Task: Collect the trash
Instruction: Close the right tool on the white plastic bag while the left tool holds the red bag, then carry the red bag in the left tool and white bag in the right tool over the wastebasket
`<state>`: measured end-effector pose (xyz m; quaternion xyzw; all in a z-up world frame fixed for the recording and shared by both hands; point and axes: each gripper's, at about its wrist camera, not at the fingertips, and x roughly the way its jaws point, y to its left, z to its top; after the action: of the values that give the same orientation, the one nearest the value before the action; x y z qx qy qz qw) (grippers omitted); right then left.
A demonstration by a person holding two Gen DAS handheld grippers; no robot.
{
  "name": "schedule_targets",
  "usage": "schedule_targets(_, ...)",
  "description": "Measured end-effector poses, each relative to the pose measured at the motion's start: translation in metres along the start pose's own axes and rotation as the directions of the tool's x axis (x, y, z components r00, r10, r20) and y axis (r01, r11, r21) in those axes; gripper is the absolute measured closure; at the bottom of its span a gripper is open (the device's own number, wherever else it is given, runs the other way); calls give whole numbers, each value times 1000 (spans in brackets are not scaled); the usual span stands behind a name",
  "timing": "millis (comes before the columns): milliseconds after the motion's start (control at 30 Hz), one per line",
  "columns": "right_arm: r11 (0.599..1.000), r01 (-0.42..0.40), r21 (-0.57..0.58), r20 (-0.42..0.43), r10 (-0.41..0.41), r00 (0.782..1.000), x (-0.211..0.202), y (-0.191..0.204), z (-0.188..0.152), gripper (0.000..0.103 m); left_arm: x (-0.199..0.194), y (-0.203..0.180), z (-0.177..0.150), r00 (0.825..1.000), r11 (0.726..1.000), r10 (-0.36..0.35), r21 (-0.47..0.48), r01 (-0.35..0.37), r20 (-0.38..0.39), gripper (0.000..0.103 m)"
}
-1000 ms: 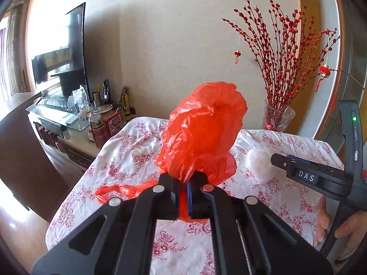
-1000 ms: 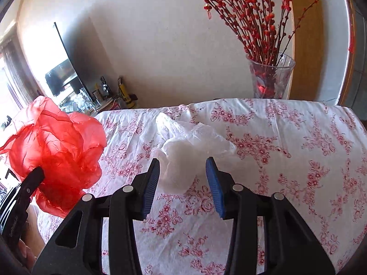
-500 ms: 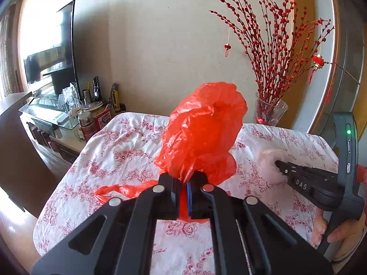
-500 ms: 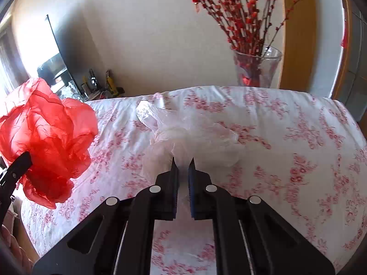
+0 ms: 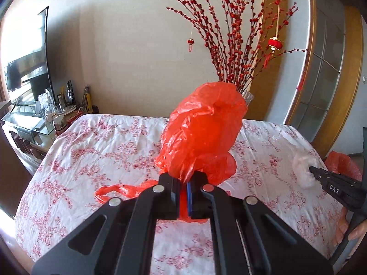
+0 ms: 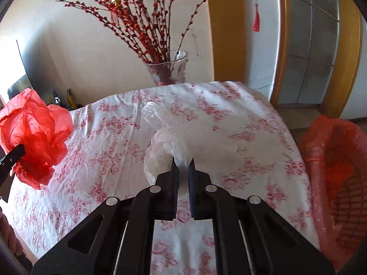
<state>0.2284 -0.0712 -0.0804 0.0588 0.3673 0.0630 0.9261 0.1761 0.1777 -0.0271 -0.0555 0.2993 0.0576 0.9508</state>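
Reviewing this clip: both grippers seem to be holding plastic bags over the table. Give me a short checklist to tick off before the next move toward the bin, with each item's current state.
1. Left gripper shut on the red bag: ok.
2. Right gripper shut on the clear bag: ok.
3. Lined basket in view, beside the table's right edge: ok.
4. Basket mouth open to receive trash: ok.
5. Red bag's handle loop clear of the tablecloth: not ok, it trails on it.
6. Glass vase away from both bags: ok.
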Motion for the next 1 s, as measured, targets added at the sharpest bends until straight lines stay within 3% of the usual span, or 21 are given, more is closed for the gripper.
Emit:
schedule_targets(600, 989, 86, 120, 80, -96, 992, -76, -77, -17, 95, -12, -94, 2, 991, 986, -134, 101, 134, -11, 97)
schedule_targets(1000, 967, 137, 216, 129, -168, 977, -119, -131, -28, 95, -24, -161, 4, 969, 956, -247, 158, 248, -26, 97)
